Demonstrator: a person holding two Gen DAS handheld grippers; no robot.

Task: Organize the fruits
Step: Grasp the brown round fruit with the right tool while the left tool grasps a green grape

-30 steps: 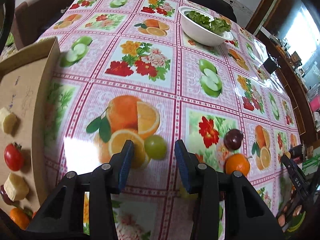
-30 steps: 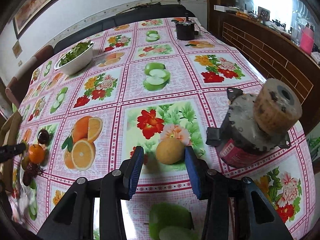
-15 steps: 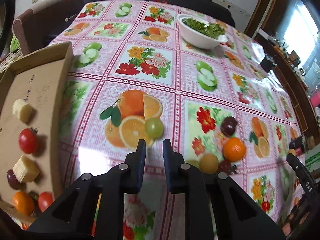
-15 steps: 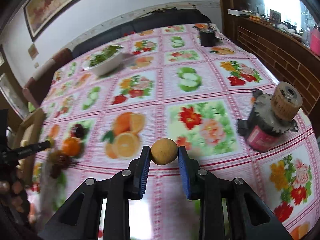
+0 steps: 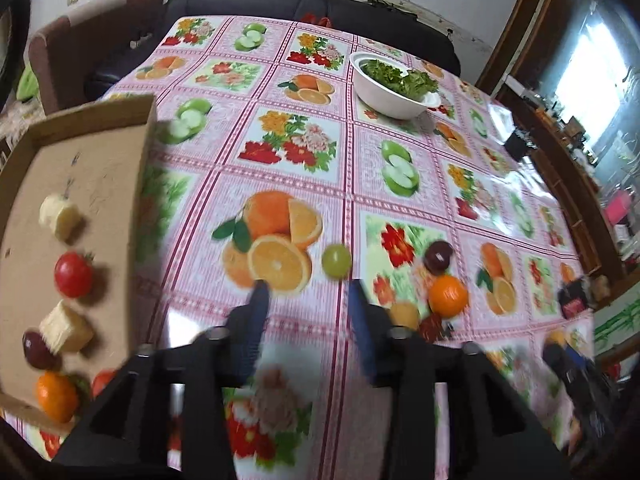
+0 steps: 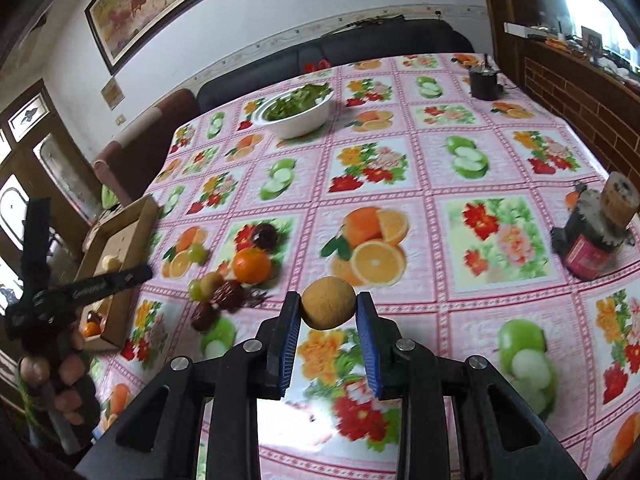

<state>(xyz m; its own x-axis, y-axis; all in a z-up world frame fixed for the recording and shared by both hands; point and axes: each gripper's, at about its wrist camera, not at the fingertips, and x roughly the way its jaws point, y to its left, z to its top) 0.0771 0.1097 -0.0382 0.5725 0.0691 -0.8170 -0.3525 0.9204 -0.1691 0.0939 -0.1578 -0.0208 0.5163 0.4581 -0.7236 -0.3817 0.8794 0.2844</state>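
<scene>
In the left wrist view, a cardboard tray (image 5: pixel 100 176) is lying along the left edge of the frame, holding, from top to bottom, a pale yellow chunk (image 5: pixel 60 216), a red tomato (image 5: pixel 73 274), a second yellow chunk (image 5: pixel 66 327), a dark plum (image 5: pixel 37 350) and an orange fruit (image 5: pixel 56 397). At the lower centre, the left gripper (image 5: pixel 307 304) is opening its jaws, with nothing between them but the fruit-print tablecloth (image 5: pixel 288 144). Just above its tips, a green grape (image 5: pixel 337 261) is resting on the cloth. To the right of it, a dark purple fruit (image 5: pixel 439 256) is sitting above an orange (image 5: pixel 448 295), with a yellowish fruit (image 5: pixel 404 314) and a reddish-brown one, blurred, just beside them. In the upper right, a white bowl of greens (image 5: pixel 394 84) is standing well apart from the fruit.

In the right wrist view, the person's hand (image 6: pixel 60 364) is showing at the lower left, gripping the other tool, with the tray just beyond it. Right of that, the loose fruit is clustering at centre-left. At the lower centre, the right gripper (image 6: pixel 328 312) is clamping narrowly on a round tan fruit (image 6: pixel 328 307), both blue pads pressing its sides, lifted above the cloth. At the right edge, a dark motor-like object (image 6: pixel 596 236) with a tan wheel is lying on the table.
</scene>
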